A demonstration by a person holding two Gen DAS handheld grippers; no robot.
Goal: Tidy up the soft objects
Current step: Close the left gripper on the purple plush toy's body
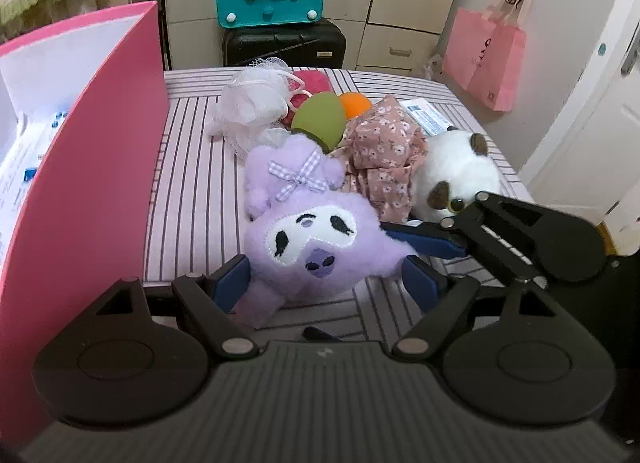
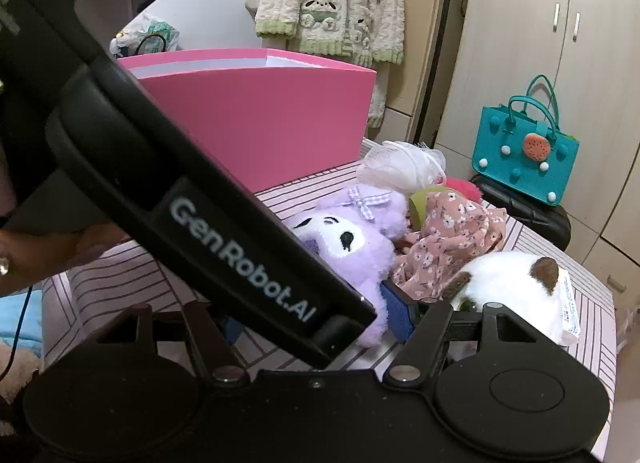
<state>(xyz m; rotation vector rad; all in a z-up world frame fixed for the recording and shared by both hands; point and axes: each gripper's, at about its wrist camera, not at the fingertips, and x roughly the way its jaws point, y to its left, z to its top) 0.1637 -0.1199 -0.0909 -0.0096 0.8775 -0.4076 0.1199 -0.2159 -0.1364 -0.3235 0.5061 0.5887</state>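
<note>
Lying between the left gripper [image 1: 326,277] fingers, purple plush [image 1: 316,239]

- Striped bed surface [image 1: 192,167], pink-white.
- On it: pink box [image 1: 92,167], purple plush [image 1: 316,239], white plush [image 1: 452,167], floral cloth [image 1: 384,151], mesh bath pouf [image 1: 248,103].

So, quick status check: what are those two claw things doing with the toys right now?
Left gripper open, jaws either side of the fluffy purple plush toy. Right gripper open beside it, holding nothing. Floral pink cloth and white plush cat crowd close behind.
</note>
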